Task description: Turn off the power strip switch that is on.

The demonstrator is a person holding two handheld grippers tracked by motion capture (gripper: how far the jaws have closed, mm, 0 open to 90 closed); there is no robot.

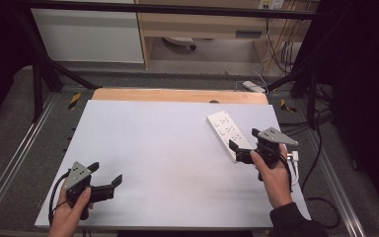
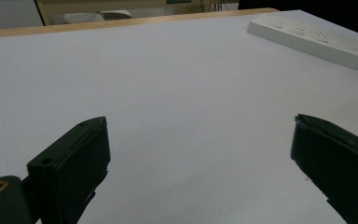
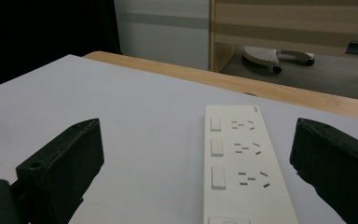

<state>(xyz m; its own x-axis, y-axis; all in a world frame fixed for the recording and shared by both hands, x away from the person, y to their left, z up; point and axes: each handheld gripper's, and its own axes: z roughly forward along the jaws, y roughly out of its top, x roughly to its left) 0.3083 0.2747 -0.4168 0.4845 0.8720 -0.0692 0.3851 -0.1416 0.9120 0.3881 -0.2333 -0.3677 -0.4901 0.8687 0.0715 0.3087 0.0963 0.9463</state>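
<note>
My right hand-held gripper (image 1: 242, 144), jaws spread and empty, straddles the near end of the power strip (image 1: 227, 132) lying flat on the counter (image 1: 153, 148); grasping remains. My left hand-held gripper (image 1: 106, 174) idles, released.

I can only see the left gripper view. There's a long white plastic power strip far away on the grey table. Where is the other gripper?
Observer: In the high view, the right gripper is held at the near end of the long white plastic power strip.
Operator: Is it grabbing the strip?
Observer: No. In the right gripper view its black jaws stand wide open, and the strip lies ahead between them, not pinched.
Operator: Does the strip have buttons?
Observer: Yes. The right gripper view shows three white rocker switches in a row, one beside each socket.
</note>
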